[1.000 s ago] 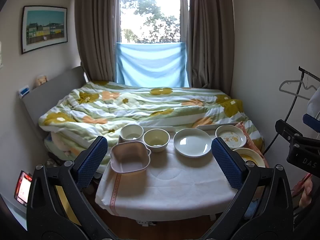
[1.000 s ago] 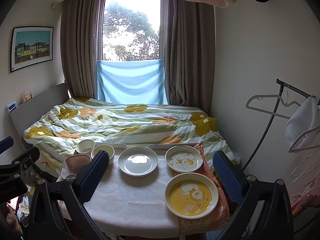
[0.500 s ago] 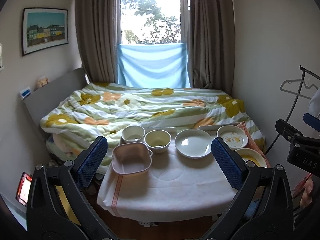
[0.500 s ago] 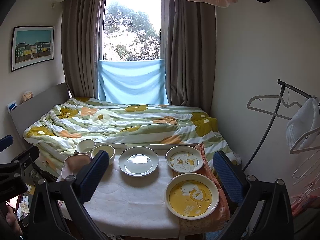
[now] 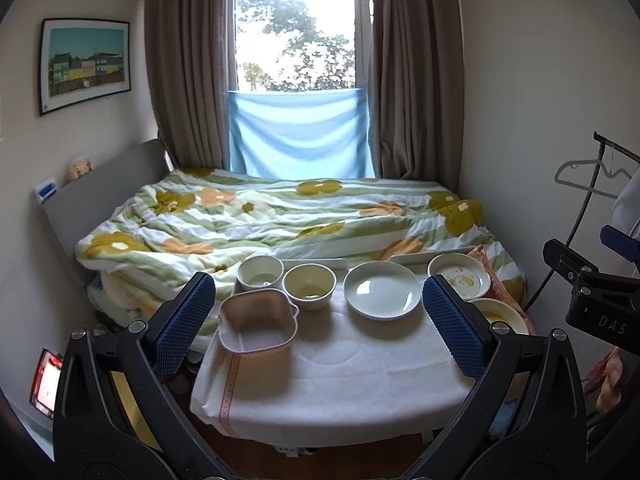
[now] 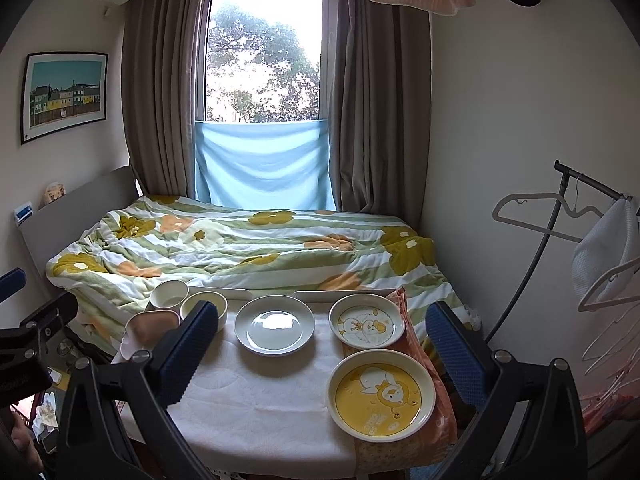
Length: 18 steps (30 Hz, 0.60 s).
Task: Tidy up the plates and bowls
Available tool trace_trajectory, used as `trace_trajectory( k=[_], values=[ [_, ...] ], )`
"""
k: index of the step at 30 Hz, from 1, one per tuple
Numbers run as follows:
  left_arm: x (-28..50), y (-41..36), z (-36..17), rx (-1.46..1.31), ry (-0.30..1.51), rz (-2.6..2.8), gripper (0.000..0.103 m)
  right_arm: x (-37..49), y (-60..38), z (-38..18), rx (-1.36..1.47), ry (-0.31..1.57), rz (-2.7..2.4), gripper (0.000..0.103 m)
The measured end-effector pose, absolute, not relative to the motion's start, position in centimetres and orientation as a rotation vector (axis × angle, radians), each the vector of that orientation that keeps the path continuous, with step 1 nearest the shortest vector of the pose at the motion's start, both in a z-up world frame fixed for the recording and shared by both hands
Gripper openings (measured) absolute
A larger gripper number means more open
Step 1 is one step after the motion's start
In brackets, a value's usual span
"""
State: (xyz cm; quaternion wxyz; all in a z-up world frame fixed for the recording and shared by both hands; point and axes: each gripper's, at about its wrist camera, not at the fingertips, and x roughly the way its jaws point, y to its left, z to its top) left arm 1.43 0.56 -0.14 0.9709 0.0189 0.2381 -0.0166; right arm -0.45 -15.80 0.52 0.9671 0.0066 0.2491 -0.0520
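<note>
On a small table with a white cloth [image 5: 332, 368] stand a pink square dish [image 5: 258, 326], a white bowl [image 5: 260, 272], a yellowish bowl [image 5: 309, 286], a white plate [image 5: 382, 295], a small duck plate [image 5: 459, 276] and a yellow bear plate [image 6: 380, 394]. My left gripper [image 5: 318, 322] is open and empty, held back from the table's near edge. My right gripper [image 6: 324, 356] is open and empty, above the near right part of the table. The white plate [image 6: 274, 330] and duck plate [image 6: 366, 326] also show in the right wrist view.
A bed with a flowered quilt [image 5: 280, 216] lies right behind the table. A clothes rack with hangers [image 6: 568, 232] stands at the right. An orange towel [image 6: 404, 444] lies under the right-hand plates. Wall and curtains close the room behind.
Both grippers have drifted very slightly; the table sits a little more to the right in the left wrist view. Nothing on the table has moved.
</note>
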Motion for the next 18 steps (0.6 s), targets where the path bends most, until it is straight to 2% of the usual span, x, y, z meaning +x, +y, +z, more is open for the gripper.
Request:
trace_trajectory(
  k=[18],
  values=[
    [2.6, 1.2, -0.2, 0.042, 0.511, -0.067, 0.103, -0.1, -16.0, 0.6, 0.018, 0.515, -0.098, 0.103]
  ],
)
